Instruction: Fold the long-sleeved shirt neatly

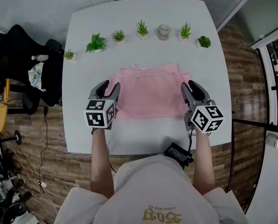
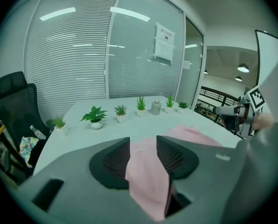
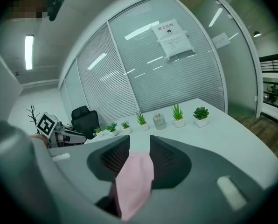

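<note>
A pink long-sleeved shirt (image 1: pixel 148 97) lies folded into a rough rectangle in the middle of the white table (image 1: pixel 143 55). My left gripper (image 1: pixel 106 88) is at the shirt's left edge and my right gripper (image 1: pixel 191 88) at its right edge, both pointing away from me. In the left gripper view the left gripper (image 2: pixel 142 146) stands open, with pink shirt cloth (image 2: pixel 148 181) lying loose in the gap between its dark pads. The right gripper (image 3: pixel 139 146) is open too in its own view, with a strip of the pink shirt (image 3: pixel 134 181) between its jaws.
Several small potted plants (image 1: pixel 96 43) and a grey jar (image 1: pixel 163 31) stand in a row along the table's far side. A black office chair (image 1: pixel 17 55) is left of the table. A black device (image 1: pixel 178 154) sits at the near edge. Glass walls with blinds lie beyond.
</note>
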`<state>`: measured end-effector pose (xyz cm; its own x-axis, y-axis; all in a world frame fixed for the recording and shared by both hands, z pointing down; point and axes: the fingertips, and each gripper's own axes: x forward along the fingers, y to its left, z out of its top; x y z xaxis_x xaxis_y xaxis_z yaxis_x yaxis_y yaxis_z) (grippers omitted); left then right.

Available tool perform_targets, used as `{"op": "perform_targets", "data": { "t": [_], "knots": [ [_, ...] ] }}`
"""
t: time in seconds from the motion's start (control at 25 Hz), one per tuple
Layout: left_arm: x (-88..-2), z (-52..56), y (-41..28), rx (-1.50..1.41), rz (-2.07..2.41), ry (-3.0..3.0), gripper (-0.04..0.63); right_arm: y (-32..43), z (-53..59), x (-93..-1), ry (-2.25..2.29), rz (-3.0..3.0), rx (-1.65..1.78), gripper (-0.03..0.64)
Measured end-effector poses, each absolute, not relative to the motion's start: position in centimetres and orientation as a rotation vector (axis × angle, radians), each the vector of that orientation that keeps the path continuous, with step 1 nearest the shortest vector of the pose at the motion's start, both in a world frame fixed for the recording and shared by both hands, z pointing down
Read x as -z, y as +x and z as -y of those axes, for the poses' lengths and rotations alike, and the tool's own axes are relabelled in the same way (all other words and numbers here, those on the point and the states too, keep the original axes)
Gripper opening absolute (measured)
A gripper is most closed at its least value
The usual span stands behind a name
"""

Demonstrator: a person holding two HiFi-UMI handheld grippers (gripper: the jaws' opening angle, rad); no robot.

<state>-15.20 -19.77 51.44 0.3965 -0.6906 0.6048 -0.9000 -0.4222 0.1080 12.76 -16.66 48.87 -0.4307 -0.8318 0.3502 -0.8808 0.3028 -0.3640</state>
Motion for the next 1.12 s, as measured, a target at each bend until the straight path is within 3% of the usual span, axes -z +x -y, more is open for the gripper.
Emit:
{"op": "perform_targets", "data": {
  "t": [0.28, 0.56, 0.8, 1.12],
  "knots": [
    [-48.4, 15.2, -14.9, -0.614, 1.369, 2.297, 0.176, 11.8, 12.3, -45.0, 1.656, 2.520, -0.693, 0.109],
    [-44.0, 10.7, -14.2, -0.471, 1.398, 2.368, 0.119, 12.0, 8.0, -41.2, 1.751, 2.569, -0.605, 0.013],
    [-40.9, 7.9, -14.3, -0.360, 1.461, 2.398, 0.009, 11.2, 4.8, -39.4, 1.748, 2.611, -0.545, 0.012],
    [-40.2, 6.1, -13.8, -0.325, 1.420, 2.415, 0.008, 10.9, 3.5, -38.6, 1.768, 2.602, -0.499, 0.012]
  ]
}}
